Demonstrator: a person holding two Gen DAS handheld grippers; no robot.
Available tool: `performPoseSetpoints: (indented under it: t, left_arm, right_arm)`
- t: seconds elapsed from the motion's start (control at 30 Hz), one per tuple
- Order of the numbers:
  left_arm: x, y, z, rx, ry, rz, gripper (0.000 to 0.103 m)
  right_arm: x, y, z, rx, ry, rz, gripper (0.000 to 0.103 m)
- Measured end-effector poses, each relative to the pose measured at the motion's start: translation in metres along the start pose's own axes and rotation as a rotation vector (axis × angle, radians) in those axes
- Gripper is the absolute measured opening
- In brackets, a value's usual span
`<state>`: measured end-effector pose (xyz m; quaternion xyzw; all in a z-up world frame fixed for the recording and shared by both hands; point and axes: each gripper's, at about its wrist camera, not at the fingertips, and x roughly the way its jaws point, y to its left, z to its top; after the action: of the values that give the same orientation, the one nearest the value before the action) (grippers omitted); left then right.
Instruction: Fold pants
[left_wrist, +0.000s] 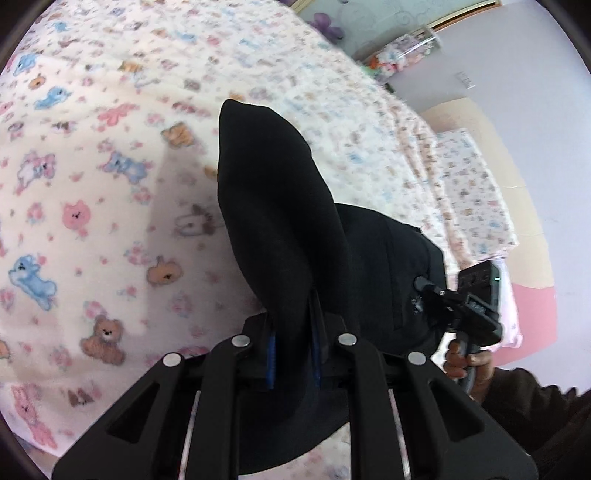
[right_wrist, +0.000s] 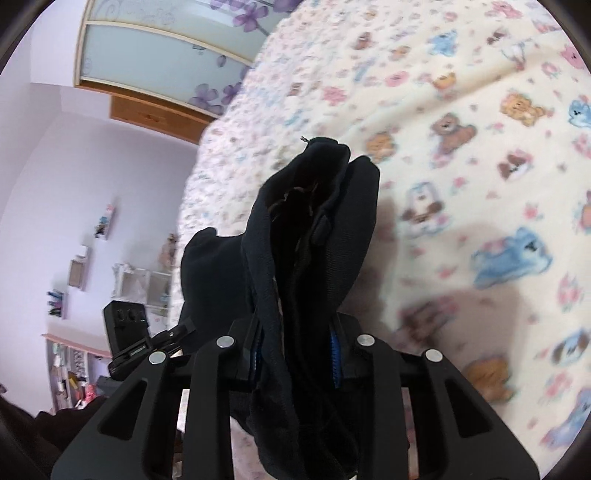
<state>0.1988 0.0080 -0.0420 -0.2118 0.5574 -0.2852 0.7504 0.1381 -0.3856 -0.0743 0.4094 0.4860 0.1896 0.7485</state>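
The black pants (left_wrist: 273, 206) hang lifted above the bed, bunched over both grippers. In the left wrist view my left gripper (left_wrist: 292, 354) is shut on a fold of the black cloth, which drapes forward over its blue-padded fingers and hides the tips. The other gripper's camera body (left_wrist: 476, 295) shows at the right, held by a hand (left_wrist: 465, 363). In the right wrist view my right gripper (right_wrist: 295, 350) is shut on a thick bunch of the pants (right_wrist: 314, 229), waistband side, the cloth standing up between the blue pads. The left gripper's camera body (right_wrist: 127, 325) sits at lower left.
The bed is covered by a cream blanket (left_wrist: 92, 184) printed with bears and rabbits. A pillow (left_wrist: 476, 192) in the same print lies at the head. A wardrobe with flowered glass doors (right_wrist: 159, 62), lilac walls and small shelves (right_wrist: 79, 273) stand beyond the bed edge.
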Motion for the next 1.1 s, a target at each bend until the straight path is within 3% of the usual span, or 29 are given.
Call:
performPoseSetpoints:
  t: [0.13,0.23,0.27,0.3,0.33,0.37,0.43,0.57,0.63,0.7,0.8,0.93,1.0,1.07,1.1]
  left_arm:
    - [0.016,0.023,-0.003,-0.049,0.01,0.08,0.015]
    - [0.021,0.036,-0.009,-0.083,0.022,0.126,0.027]
    - [0.02,0.036,-0.01,-0.087,0.02,0.142,0.042]
    - [0.019,0.038,-0.011,-0.095,0.018,0.16,0.066]
    - [0.017,0.039,-0.011,-0.106,0.006,0.183,0.077]
    - [0.014,0.04,-0.01,-0.114,-0.008,0.194,0.084]
    - [0.004,0.042,-0.009,-0.138,-0.035,0.216,0.09]
    - [-0.033,0.04,-0.008,-0.13,-0.136,0.319,0.094]
    - [-0.046,0.02,-0.006,-0.06,-0.202,0.35,0.097]
    - [-0.043,-0.012,-0.004,0.082,-0.231,0.366,0.101]
    - [-0.012,-0.055,-0.002,0.285,-0.17,0.359,0.101]
    - [0.031,-0.08,-0.003,0.406,-0.096,0.351,0.101]
    - [0.049,-0.074,-0.004,0.406,-0.062,0.391,0.101]
    - [0.073,-0.048,0.0,0.331,0.015,0.479,0.101]
    - [0.079,-0.038,0.0,0.297,0.035,0.479,0.101]
  right_arm:
    - [0.01,-0.023,0.001,0.053,-0.008,-0.06,0.029]
    - [0.013,-0.022,-0.002,0.038,-0.014,-0.098,0.035]
    - [0.013,-0.02,-0.002,0.031,-0.012,-0.117,0.043]
    - [0.015,-0.019,-0.002,0.025,-0.009,-0.141,0.047]
    - [0.015,-0.017,-0.002,0.012,-0.003,-0.167,0.051]
    - [0.014,-0.014,-0.002,-0.002,0.002,-0.194,0.054]
    - [0.005,-0.012,-0.002,-0.028,-0.011,-0.223,0.054]
    - [-0.03,0.008,-0.004,-0.114,-0.155,-0.318,0.054]
    - [-0.038,0.034,-0.007,-0.255,-0.204,-0.348,0.054]
    - [-0.028,0.06,-0.01,-0.389,-0.184,-0.343,0.054]
    - [0.004,0.09,-0.016,-0.54,-0.097,-0.32,0.054]
    - [0.031,0.093,-0.02,-0.577,-0.055,-0.336,0.054]
    - [0.042,0.079,-0.017,-0.553,-0.035,-0.424,0.055]
    - [0.053,0.061,-0.017,-0.547,0.003,-0.479,0.054]
    - [0.057,0.058,-0.018,-0.565,0.004,-0.492,0.054]
